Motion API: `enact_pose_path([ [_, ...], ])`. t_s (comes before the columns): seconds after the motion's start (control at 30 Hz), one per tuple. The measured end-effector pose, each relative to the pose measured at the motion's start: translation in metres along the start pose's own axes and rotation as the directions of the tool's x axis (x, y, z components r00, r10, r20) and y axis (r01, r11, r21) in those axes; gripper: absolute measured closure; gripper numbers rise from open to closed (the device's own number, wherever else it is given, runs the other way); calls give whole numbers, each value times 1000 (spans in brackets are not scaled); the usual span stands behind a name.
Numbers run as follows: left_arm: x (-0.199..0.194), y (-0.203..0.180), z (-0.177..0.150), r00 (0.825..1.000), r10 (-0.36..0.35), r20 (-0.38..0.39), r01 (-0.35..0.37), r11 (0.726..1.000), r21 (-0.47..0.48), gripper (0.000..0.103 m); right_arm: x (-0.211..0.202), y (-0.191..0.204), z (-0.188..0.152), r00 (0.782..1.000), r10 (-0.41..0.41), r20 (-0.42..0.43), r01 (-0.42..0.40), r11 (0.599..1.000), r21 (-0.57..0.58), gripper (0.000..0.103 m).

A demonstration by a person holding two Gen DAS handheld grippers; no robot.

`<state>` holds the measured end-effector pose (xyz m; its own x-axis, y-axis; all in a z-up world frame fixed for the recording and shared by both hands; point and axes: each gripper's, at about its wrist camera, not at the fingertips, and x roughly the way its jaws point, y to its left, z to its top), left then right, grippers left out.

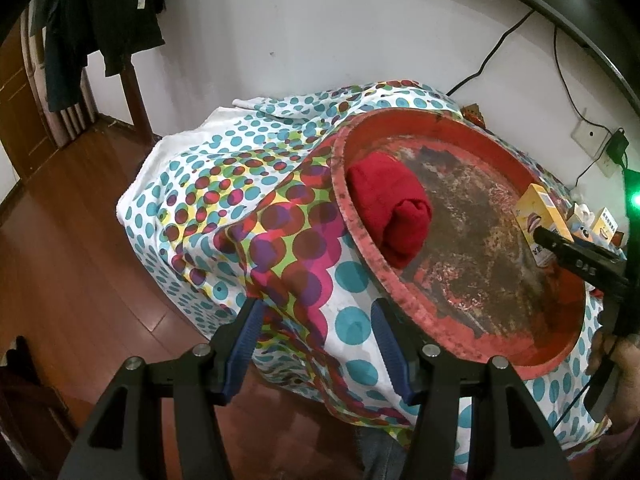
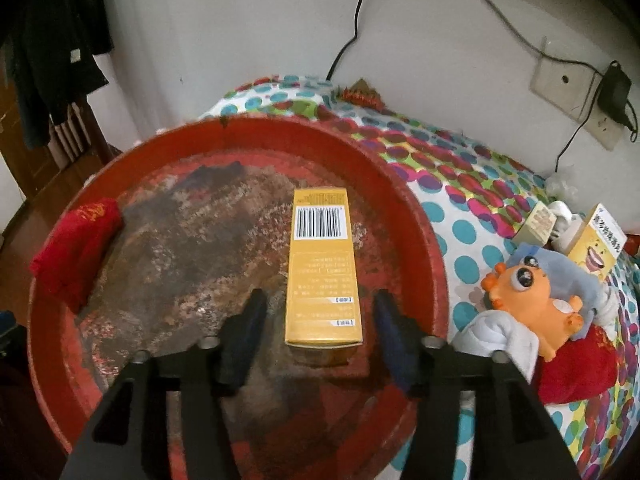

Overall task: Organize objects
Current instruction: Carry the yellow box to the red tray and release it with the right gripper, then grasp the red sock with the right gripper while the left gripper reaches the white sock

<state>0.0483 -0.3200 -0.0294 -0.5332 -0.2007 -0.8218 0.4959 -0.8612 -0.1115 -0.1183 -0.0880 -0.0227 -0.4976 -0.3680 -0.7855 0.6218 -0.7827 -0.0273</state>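
A round red tray (image 2: pixel 400 184) with a worn, dark bottom sits on a table under a dotted cloth (image 1: pixel 248 216). A yellow box (image 2: pixel 322 264) lies flat in the tray, barcode side up. My right gripper (image 2: pixel 320 300) stands open around the box's near end, with a gap on each side. A folded red cloth (image 2: pixel 76 248) lies against the tray's left rim. In the left wrist view the tray (image 1: pixel 340 184), the red cloth (image 1: pixel 388 208) and the box (image 1: pixel 538 216) also show. My left gripper (image 1: pixel 316 308) is open over the tablecloth beside the tray, holding nothing.
Right of the tray lie an orange toy (image 2: pixel 528 292), a white cloth (image 2: pixel 504 340), another red cloth (image 2: pixel 576 368), a second yellow box (image 2: pixel 596 244) and a small carton (image 2: pixel 538 224). A wall socket with a charger (image 2: pixel 612 92) and cables is behind. Wooden floor (image 1: pixel 80 264) lies left of the table.
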Motion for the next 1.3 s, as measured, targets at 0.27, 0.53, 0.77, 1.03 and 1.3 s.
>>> enact_pose_path([
  [0.27,1,-1,-1,1000,1,-2,-1,1000,-2,45,-29,-7,-4,999,-1,47,1,1000,3,33],
  [0.53,-3,-16,-4,999,41,27,-42,998,56,45,-66,-44,-28,995,12,98,-18,998,58,32],
  [0.77,-17,-29,-5,995,46,93,-56,993,103,45,-87,-104,-57,994,-69,87,58,991,124,30],
  [1.03,-19,-45,-10,993,57,103,-73,985,156,45,-74,-166,-82,985,-171,6,167,968,187,19],
  [1.3,-19,-60,-16,992,47,113,-71,974,217,45,-46,-191,-84,983,-181,-12,179,958,225,16],
])
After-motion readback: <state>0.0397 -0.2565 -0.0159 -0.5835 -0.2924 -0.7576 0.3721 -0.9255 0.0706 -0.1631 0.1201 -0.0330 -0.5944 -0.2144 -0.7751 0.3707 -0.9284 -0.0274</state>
